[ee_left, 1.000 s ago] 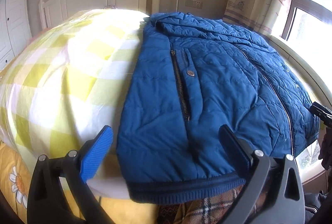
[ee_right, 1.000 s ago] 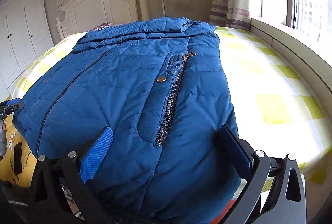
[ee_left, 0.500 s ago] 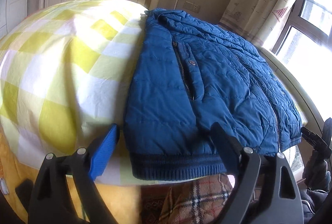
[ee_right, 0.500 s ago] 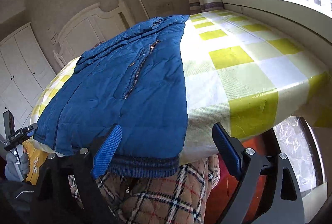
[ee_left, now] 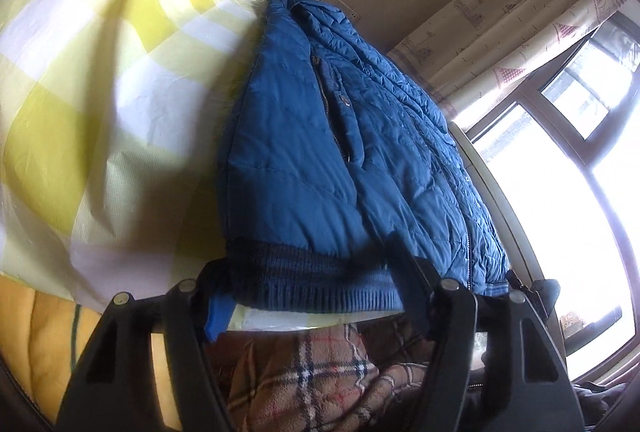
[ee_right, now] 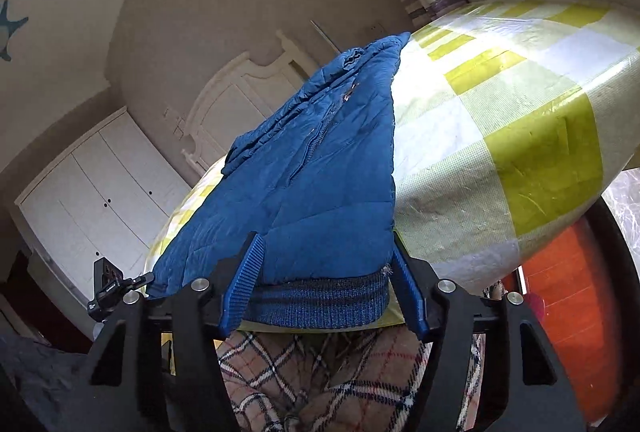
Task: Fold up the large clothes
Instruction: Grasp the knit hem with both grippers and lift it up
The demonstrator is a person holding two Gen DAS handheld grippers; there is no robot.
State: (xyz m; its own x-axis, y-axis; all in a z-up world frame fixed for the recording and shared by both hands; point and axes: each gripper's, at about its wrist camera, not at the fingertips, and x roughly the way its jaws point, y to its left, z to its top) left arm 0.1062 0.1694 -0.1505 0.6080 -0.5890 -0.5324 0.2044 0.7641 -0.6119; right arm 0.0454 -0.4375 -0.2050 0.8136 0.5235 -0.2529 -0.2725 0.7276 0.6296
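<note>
a blue quilted jacket lies spread on a bed covered by a yellow and white checked sheet, its dark ribbed hem hanging at the near edge of the mattress. the left gripper sits at the jacket's left hem corner, its jaws closing with the ribbed band between them; the blue pad on one side is partly tucked under the hem and the black finger on the other side lies against the quilted fabric, though whether the pads already press on the cloth cannot be told. in the right wrist view the right gripper is at the other hem corner, jaws closing, the ribbed band filling the gap and both blue pads touching the jacket's sides. past the left edge of the jacket in that view, part of the other gripper's body shows. a white headboard and white wardrobe doors stand behind the bed, a patterned curtain hangs beside a bright window, and plaid fabric fills the space beneath both grippers.
</note>
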